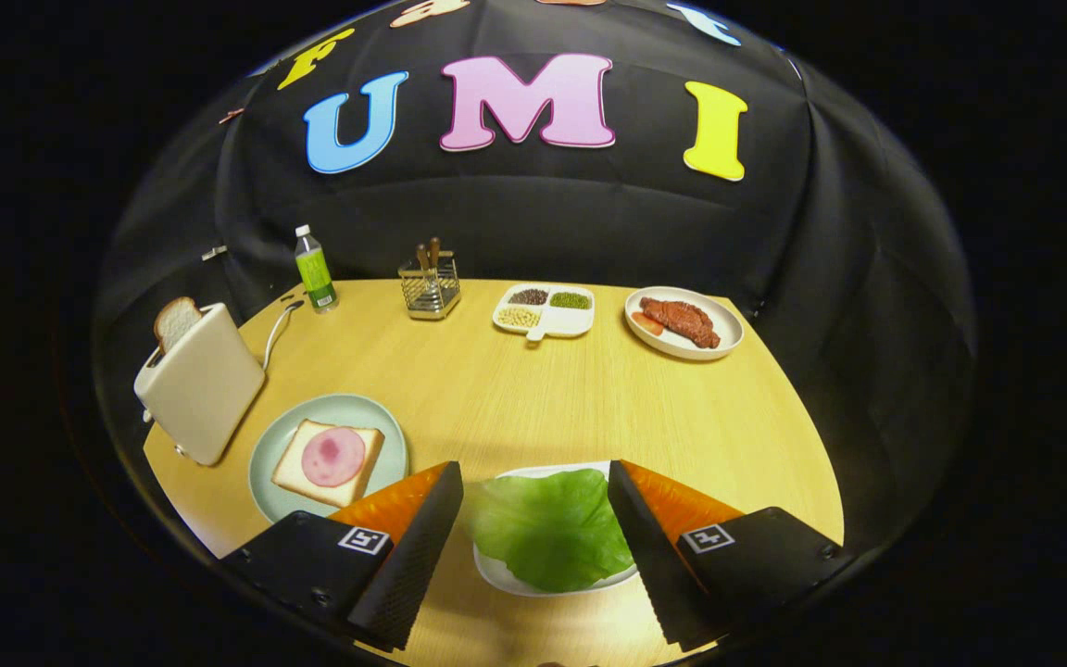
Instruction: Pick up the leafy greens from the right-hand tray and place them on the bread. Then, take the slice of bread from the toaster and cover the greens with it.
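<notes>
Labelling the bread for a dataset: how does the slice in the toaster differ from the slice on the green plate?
The toaster slice stands upright, half hidden in the toaster; the plate slice lies flat on the green plate. The toaster slice is bare; the plate slice carries a round of ham. Both have pale crumb and brown crust. The open gripper straddles the lettuce.

A light wood-grain table (pixel 533 389) with a curved far edge stands against the booth's wall of black cloth (pixel 867 306), which hangs in soft folds from 9 o'clock round to 3 o'clock. Light falls from above, brightest on the tabletop at 6 o'clock.
</notes>
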